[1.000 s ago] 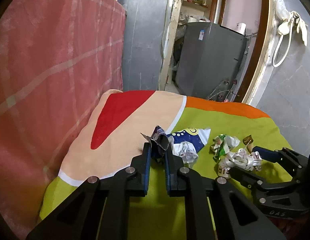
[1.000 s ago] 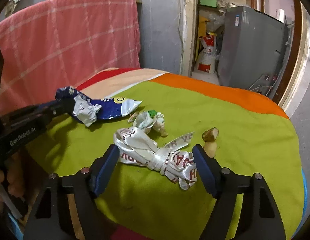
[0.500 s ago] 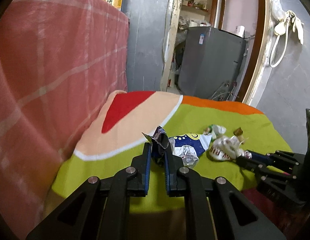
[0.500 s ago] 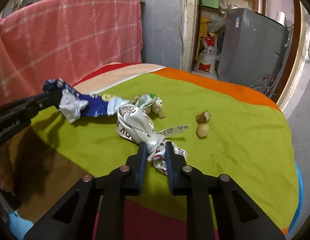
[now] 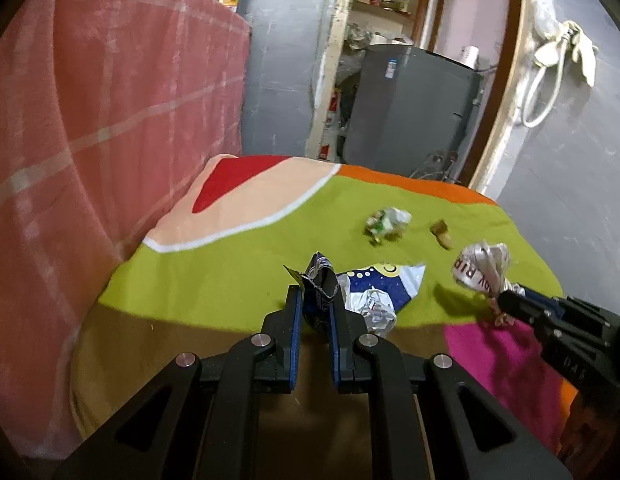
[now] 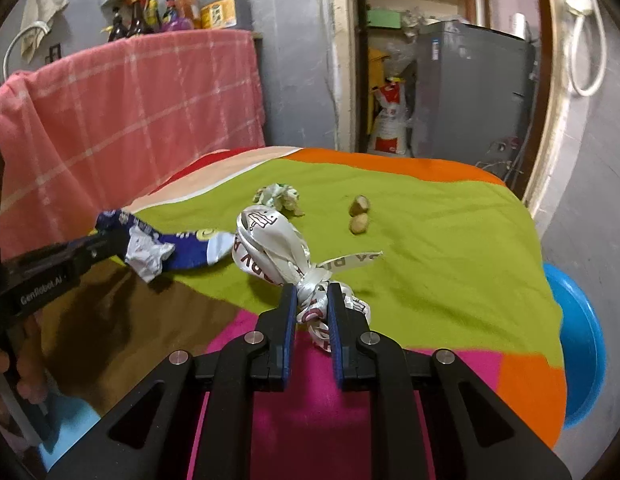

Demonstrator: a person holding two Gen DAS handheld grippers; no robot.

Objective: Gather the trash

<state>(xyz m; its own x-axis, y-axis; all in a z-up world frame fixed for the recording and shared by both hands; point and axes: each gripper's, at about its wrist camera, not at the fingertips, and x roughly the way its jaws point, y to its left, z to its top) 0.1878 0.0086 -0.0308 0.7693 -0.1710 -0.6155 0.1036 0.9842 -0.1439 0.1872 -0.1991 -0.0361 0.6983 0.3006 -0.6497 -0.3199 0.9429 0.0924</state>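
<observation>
My left gripper [image 5: 315, 300] is shut on a crumpled blue and white snack wrapper [image 5: 374, 292] and holds it at the near edge of the bright cloth-covered table [image 5: 238, 264]. My right gripper [image 6: 312, 300] is shut on a knotted white ribbon with red lettering [image 6: 270, 244], lifted off the cloth. The ribbon also shows in the left wrist view [image 5: 484, 266], and the wrapper in the right wrist view [image 6: 166, 244]. A small crumpled green and white wrapper [image 6: 278, 197] and two brown scraps [image 6: 360, 214] lie further back on the green cloth.
A pink checked cloth [image 5: 94, 128] hangs along the left side. A grey appliance [image 6: 470, 88] stands in the doorway behind the table. A blue round tub [image 6: 578, 344] sits low at the table's right. Bottles [image 6: 178, 8] stand on a ledge above the pink cloth.
My right gripper closed on the ribbon and pulled it back and up off the cloth. My left gripper drew back toward the near edge with the wrapper held.
</observation>
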